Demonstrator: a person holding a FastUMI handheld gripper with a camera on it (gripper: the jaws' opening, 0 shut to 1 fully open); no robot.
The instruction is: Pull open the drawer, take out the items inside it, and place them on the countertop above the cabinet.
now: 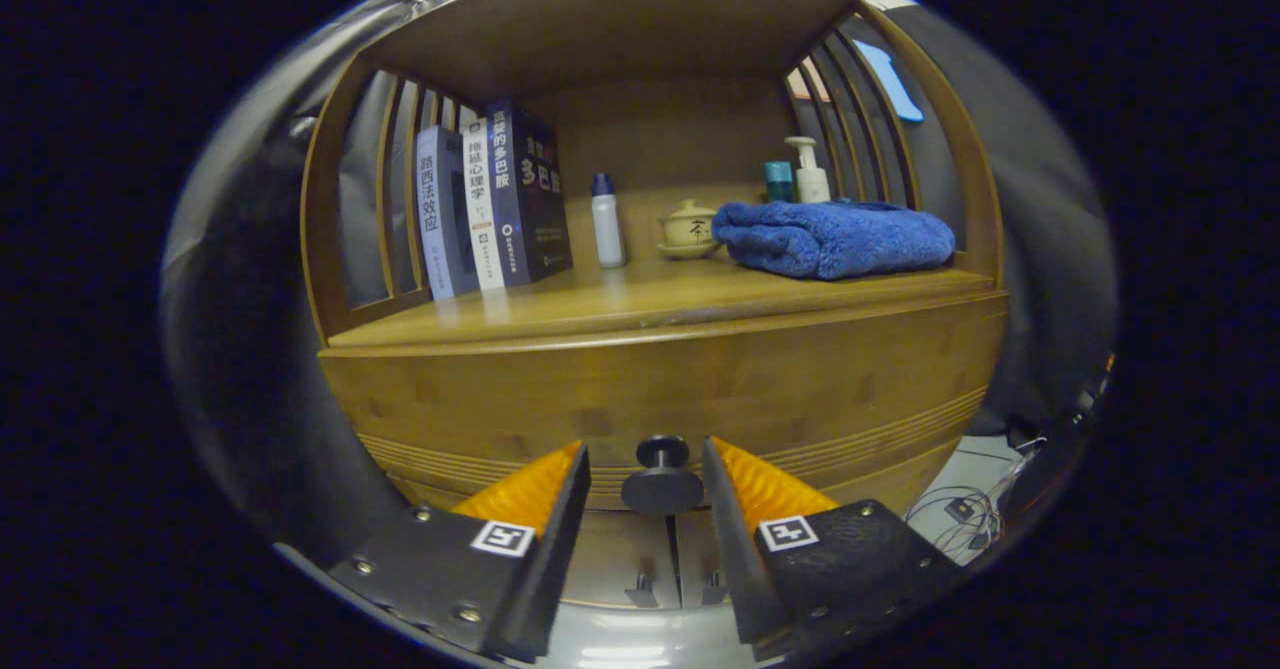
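Fingers (645, 474) apart, straddling the drawer's knob (662, 476), not touching. Drawer (660, 389) front closed, wood. Bench (600, 304) above it carries books (490, 209) left, white bottle (607, 221), lidded cup (689, 227), folded blue towel (835, 237) right; pump bottle (807, 171) behind the towel.

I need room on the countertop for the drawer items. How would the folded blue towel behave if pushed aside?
The blue towel looks thick and soft, so it would probably bunch or unfold rather than slide as one piece. It lies close to the lidded cup and could nudge it. The gripper has its jaws open around the drawer knob, not touching it.
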